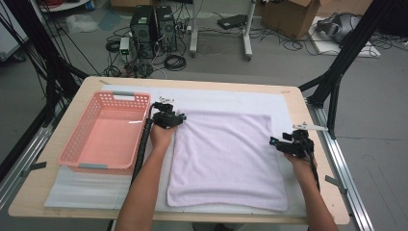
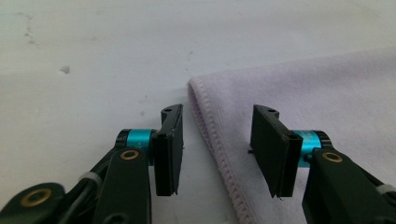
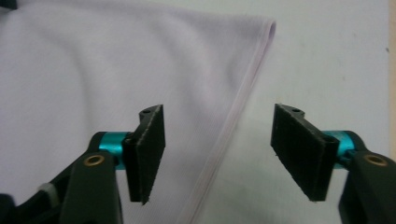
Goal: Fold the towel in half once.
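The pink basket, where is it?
In the high view the pink basket sits on the table's left side, just left of the left gripper and the towel.

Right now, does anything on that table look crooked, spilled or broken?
Nothing stands out. The pale towel lies flat and fairly square on the white mat, the pink basket sits upright beside it, and both grippers' jaws are open over the towel's edges.

Towel (image 2: 303,93) cut off rightward
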